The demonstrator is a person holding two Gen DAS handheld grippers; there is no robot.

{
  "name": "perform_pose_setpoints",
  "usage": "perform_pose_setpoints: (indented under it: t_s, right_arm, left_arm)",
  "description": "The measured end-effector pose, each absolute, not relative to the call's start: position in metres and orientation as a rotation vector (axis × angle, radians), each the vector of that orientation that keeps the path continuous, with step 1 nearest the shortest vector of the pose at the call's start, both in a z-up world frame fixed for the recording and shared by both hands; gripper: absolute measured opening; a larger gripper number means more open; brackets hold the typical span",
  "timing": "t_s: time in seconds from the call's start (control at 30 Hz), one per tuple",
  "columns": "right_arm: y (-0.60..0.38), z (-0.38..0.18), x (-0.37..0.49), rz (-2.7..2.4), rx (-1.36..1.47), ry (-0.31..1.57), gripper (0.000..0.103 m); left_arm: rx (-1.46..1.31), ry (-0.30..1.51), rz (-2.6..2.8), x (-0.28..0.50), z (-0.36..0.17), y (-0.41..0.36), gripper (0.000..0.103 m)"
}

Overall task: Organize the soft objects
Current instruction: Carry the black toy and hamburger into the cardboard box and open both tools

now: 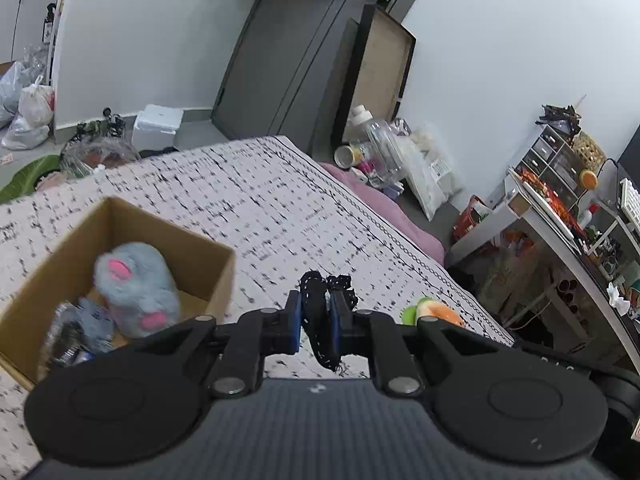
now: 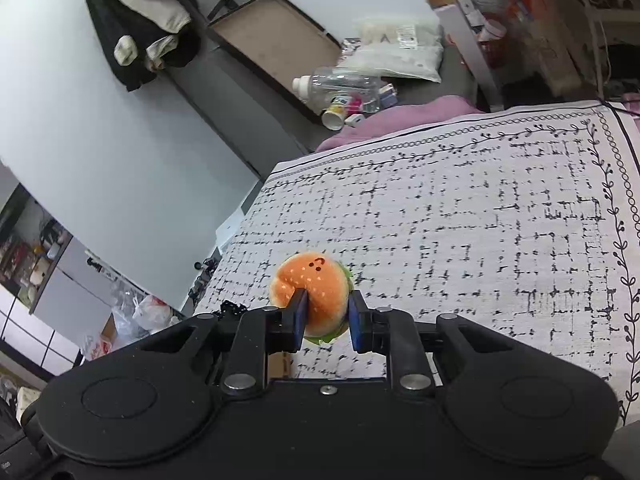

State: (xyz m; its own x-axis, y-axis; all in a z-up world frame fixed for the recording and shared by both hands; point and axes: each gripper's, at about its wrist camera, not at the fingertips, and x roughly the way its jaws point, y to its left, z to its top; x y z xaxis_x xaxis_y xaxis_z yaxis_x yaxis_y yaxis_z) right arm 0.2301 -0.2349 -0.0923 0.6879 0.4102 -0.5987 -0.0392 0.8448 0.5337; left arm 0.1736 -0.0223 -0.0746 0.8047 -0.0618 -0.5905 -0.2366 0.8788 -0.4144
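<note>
My left gripper (image 1: 317, 316) is shut on a black knitted cloth (image 1: 320, 320) with white specks, held above the patterned bed cover (image 1: 260, 200). An open cardboard box (image 1: 208, 276) sits to its left, holding a blue-grey plush (image 1: 136, 292) with pink paws and other soft items. My right gripper (image 2: 327, 320) is shut on an orange burger plush (image 2: 310, 292) with green lettuce trim, above the bed cover (image 2: 480, 240). The burger plush also shows at the right of the left wrist view (image 1: 436, 312). The black cloth peeks in at the left of the right wrist view (image 2: 231, 307).
A pink blanket (image 1: 384, 208) hangs off the bed's far side. Bottles and bags (image 1: 384, 156) lie on the floor by the dark door (image 1: 288, 60). A cluttered desk and shelves (image 1: 560, 208) stand at the right. Plastic bags (image 1: 28, 108) pile at the far left.
</note>
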Motion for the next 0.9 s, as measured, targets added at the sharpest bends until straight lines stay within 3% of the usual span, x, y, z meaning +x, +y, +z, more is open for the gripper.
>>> perform_pose_setpoints:
  t_s: [0.9]
  right_arm:
    - [-0.129, -0.066, 0.213, 0.383, 0.362, 0.763, 0.022]
  left_arm:
    - [-0.581, 0.665, 0.138, 0.140, -0.085, 0.076, 0.014]
